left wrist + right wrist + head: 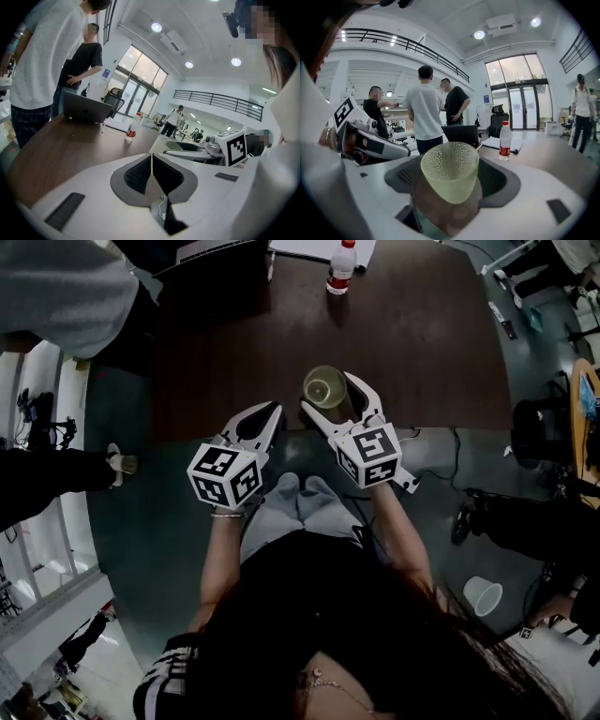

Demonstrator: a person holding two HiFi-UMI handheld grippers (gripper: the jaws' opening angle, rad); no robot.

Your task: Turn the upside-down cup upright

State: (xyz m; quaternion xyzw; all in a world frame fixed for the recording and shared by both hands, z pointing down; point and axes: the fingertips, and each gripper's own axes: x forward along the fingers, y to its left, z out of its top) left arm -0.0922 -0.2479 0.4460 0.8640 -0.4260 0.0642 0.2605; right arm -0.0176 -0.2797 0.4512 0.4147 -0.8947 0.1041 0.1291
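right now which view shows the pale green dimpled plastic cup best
Right gripper view: the pale green dimpled cup fills the centre between the jaws, mouth up. Head view shows it small from above; left gripper view, only a sliver.

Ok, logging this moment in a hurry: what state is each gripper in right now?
Left gripper: closed, nothing between its jaws.
Right gripper: closed on the cup, which is mouth up.
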